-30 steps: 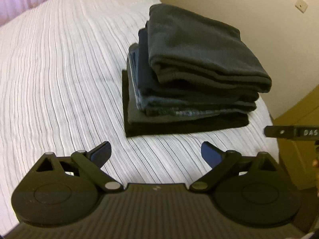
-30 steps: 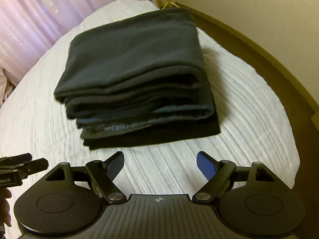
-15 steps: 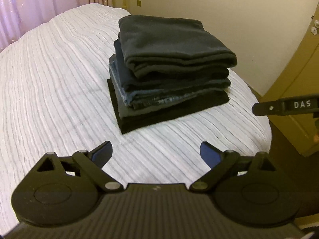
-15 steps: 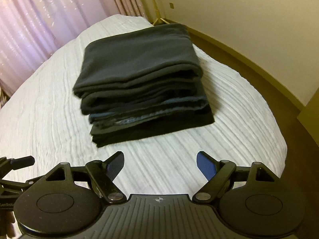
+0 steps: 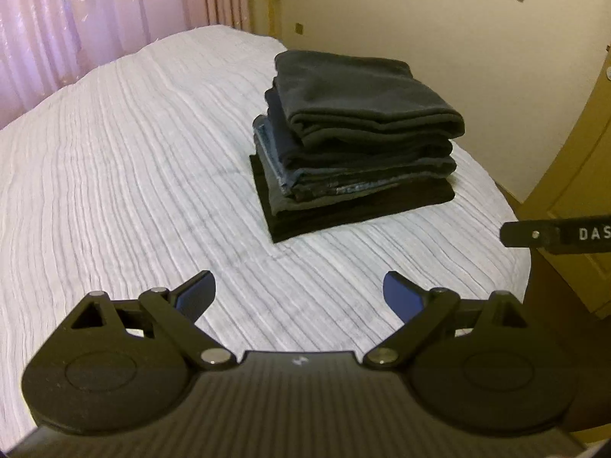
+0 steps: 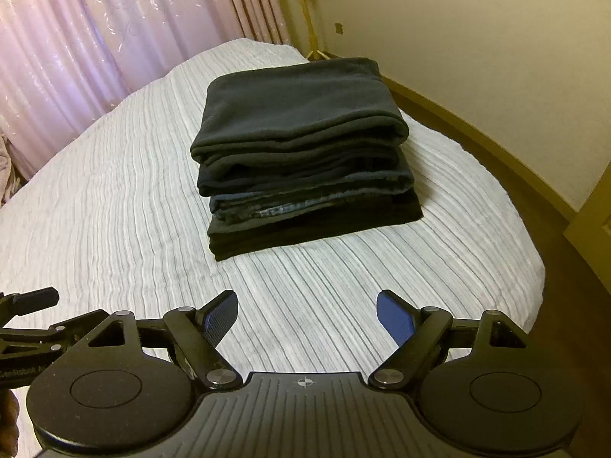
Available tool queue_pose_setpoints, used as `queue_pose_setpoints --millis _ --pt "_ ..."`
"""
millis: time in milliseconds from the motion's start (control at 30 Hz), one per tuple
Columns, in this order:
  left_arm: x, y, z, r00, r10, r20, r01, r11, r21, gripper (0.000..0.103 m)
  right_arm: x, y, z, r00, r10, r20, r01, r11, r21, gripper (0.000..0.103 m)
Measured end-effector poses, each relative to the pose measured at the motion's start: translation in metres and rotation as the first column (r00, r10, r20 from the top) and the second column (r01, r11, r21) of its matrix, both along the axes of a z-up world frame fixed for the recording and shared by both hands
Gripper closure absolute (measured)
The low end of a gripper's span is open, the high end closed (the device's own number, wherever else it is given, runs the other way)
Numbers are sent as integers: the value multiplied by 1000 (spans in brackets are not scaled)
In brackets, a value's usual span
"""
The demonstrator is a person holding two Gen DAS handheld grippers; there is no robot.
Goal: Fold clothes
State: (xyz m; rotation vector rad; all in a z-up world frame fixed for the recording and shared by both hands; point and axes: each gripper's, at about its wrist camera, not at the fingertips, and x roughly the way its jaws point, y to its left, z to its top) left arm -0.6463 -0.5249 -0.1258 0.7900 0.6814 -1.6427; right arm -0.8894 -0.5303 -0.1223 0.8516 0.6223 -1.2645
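A neat stack of folded dark clothes [image 5: 355, 145] [image 6: 305, 152] rests on the white ribbed bedspread [image 5: 133, 175] [image 6: 114, 210]. A charcoal fleece piece lies on top, dark blue and grey layers sit under it, and a black one is at the bottom. My left gripper [image 5: 298, 294] is open and empty, held back from the stack over the bed's near part. My right gripper [image 6: 306, 313] is also open and empty, well short of the stack. The right gripper's body [image 5: 553, 234] shows at the left wrist view's right edge.
Pink curtains [image 6: 95, 38] hang behind the bed. A cream wall [image 5: 439, 26] runs along the right, with a wooden door or cabinet [image 5: 573, 198] near the bed's corner. The bed's right edge drops to a brown floor [image 6: 565, 252].
Both grippers have drawn back and risen from the stack, which now looks smaller and farther away. The stack itself has not moved. Both grippers stayed open.
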Motion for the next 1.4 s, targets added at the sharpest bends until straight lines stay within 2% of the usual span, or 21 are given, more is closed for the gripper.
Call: queue_pose_setpoints --millis 267,500,767,867,1100,1400 --pt "1 8 -11 999 26 -18 -25 998 65 10 2 22 9 998 -35 -55 35 999 -3 20" --pt "-14 6 -2 999 14 -36 -13 999 32 10 2 19 17 997 -19 -81 18 1000 -19 20" --pt "-30 -13 4 995 101 -17 -101 995 9 10 -12 -8 22 995 37 -87 -40 999 -33 20" --pt "-39 -18 4 993 115 14 -115 993 1 10 -20 -16 23 995 55 -84 -58 998 -35 20" --pt "-56 -24 3 993 111 49 -111 994 -2 10 -30 -24 20 994 85 -67 -88 996 -33 20" --pt "-60 -25 2 992 118 39 -119 993 15 10 -30 -25 21 993 98 -59 -101 994 -39 20"
